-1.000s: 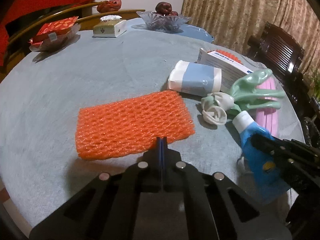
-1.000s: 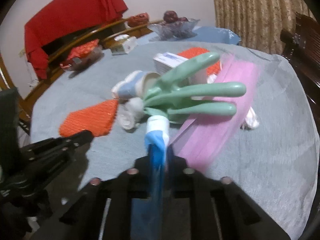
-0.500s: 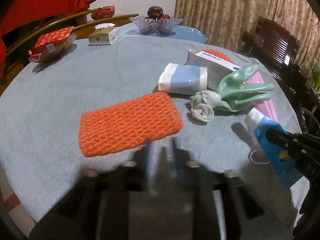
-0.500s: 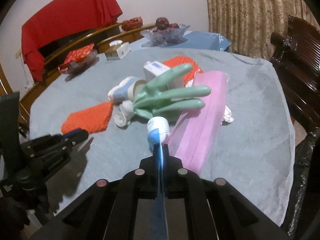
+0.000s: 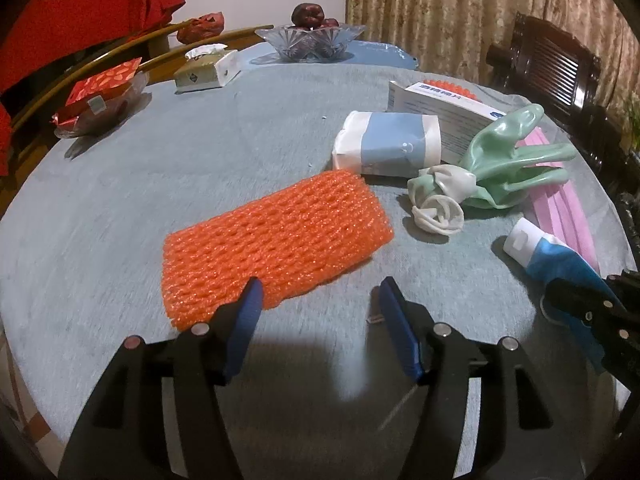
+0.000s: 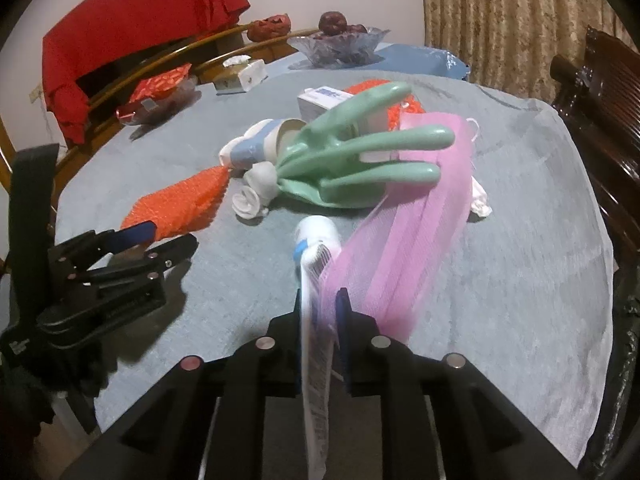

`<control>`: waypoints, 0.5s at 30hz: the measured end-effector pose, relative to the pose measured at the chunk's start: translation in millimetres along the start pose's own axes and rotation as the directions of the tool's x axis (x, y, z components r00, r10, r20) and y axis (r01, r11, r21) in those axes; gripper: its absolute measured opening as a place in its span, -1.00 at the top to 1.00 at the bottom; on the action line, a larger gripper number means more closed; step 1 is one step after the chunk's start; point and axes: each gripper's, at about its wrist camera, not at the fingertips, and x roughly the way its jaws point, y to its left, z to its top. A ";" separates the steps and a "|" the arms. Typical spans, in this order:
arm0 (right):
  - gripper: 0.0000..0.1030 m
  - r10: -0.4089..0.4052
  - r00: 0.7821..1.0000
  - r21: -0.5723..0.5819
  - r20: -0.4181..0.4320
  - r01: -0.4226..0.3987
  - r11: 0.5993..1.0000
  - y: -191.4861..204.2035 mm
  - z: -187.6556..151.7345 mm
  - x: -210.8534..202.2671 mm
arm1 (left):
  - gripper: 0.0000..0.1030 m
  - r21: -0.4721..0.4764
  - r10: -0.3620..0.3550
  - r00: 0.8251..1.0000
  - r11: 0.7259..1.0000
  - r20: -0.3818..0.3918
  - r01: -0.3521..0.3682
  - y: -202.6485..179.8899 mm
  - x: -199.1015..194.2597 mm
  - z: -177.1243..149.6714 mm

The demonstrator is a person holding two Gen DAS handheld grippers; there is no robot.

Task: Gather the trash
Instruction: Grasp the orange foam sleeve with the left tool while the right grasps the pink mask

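Note:
An orange foam net (image 5: pixel 276 236) lies flat on the grey tablecloth (image 5: pixel 160 168). My left gripper (image 5: pixel 318 300) is at its near edge, jaws opening, nothing between them; the left fingertip (image 5: pixel 252 292) overlaps the net's corner. A blue-and-white tube (image 6: pixel 316 248) stands between the jaws of my right gripper (image 6: pixel 320 304), which are opening; a gap shows beside the tube. Beyond it lie a green glove (image 6: pixel 360 152), a pink mask (image 6: pixel 416 216), a white rolled glove (image 6: pixel 256 188), a blue-and-white packet (image 5: pixel 392 144) and a white box (image 5: pixel 440 108).
At the far side of the table stand a glass fruit bowl (image 5: pixel 310 40), a tissue box (image 5: pixel 206 68) and a dish of red packets (image 5: pixel 100 96). A dark wooden chair (image 5: pixel 552 64) is at the right, curtains behind it.
The left jaws went from shut to wide apart at the net's near edge. The right jaws parted a little and the tube turned from edge-on to show its printed face.

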 end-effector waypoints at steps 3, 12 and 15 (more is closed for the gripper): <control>0.51 0.025 1.000 0.007 0.017 -0.025 1.000 -0.3 -2.2 -7.5 | 0.04 0.004 0.028 1.000 1.000 -0.003 -0.028 -1.1 1.5 0.5; 0.30 -0.018 0.991 0.089 0.132 0.006 0.996 -23.9 10.7 -40.0 | 0.76 -0.073 0.032 1.000 0.997 0.000 -0.031 18.4 0.8 3.0; 0.29 -0.086 0.992 0.089 0.091 0.078 0.993 -32.7 15.6 -28.8 | 0.91 -0.073 0.030 1.000 0.997 0.003 -0.030 17.6 -0.1 3.5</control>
